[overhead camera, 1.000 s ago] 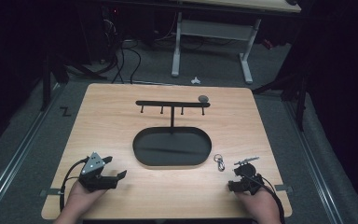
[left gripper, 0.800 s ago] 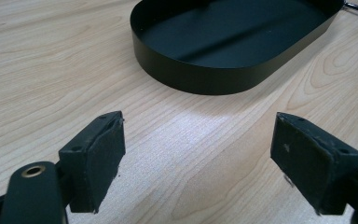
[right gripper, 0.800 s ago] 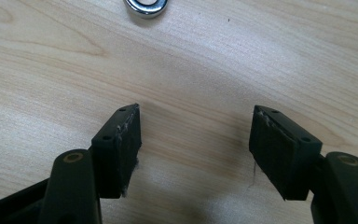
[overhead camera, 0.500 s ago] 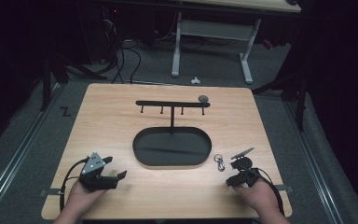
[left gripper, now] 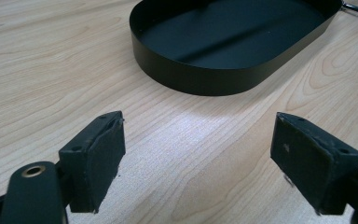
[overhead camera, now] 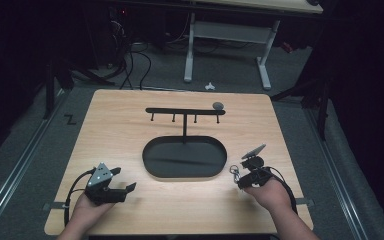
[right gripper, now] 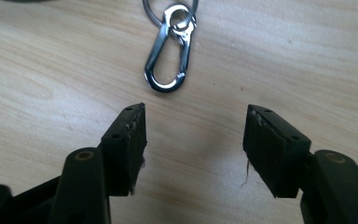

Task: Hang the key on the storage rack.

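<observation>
Right gripper view: right gripper (right gripper: pixel 193 144) jaws narrowing, nothing between them, nearing clip (right gripper: pixel 168 51).
Left gripper (left gripper: pixel 198 161): jaws standing wide, idle.

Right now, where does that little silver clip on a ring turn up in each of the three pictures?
High view: the silver clip lies on the table, just right of the black oval tray, at the right gripper tip.
Left gripper view: a sliver of it at the top right corner, beyond the tray.
Right gripper view: top centre, just ahead of the open jaws.
Shared landmark: the light wooden tabletop.
</observation>
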Available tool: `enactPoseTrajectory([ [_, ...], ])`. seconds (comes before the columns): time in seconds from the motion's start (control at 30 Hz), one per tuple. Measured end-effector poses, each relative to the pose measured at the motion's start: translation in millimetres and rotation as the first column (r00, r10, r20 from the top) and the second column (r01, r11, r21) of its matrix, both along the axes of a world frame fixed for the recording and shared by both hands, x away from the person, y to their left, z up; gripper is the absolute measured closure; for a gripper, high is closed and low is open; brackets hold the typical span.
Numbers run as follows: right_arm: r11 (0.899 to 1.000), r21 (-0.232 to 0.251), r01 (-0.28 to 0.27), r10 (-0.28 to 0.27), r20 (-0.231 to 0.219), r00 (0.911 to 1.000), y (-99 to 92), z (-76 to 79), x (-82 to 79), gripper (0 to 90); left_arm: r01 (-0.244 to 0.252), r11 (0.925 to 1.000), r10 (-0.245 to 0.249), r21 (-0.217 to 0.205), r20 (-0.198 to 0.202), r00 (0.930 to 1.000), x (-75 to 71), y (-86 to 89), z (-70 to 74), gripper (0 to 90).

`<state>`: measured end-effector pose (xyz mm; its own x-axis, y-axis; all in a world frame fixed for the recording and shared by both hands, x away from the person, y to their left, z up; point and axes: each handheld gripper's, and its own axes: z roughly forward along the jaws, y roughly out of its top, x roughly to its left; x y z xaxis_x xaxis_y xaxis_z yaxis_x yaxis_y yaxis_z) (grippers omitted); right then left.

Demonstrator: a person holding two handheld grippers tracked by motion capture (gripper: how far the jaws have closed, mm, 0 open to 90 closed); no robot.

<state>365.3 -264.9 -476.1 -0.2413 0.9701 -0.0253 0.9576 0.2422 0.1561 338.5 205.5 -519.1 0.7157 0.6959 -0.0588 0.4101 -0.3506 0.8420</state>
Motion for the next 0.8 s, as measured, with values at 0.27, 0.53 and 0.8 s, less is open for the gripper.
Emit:
enactPoseTrajectory([
  [0.27, 1.000, 0.003, -0.017, 0.017, -0.019, 0.9997, 10.4, -2.4, 12.6, 44.7, -0.001, 1.0000, 0.001, -0.005, 0.000, 1.0000, 0.3, 0.6, 0.4, 18.3],
  [0.53, 1.000, 0.026, -0.013, 0.014, -0.041, 0.9991, 13.6, -4.6, 23.3, 49.1, 0.002, 1.0000, -0.002, -0.004, 0.000, 1.0000, 0.6, 0.3, 0.5, 18.4],
  [0.8, 0.999, 0.046, 0.019, -0.016, -0.061, 0.9980, 12.3, -9.9, 33.5, 57.1, 0.001, 1.0000, -0.001, -0.005, 0.001, 1.0000, 0.9, 0.5, 0.3, 18.4],
])
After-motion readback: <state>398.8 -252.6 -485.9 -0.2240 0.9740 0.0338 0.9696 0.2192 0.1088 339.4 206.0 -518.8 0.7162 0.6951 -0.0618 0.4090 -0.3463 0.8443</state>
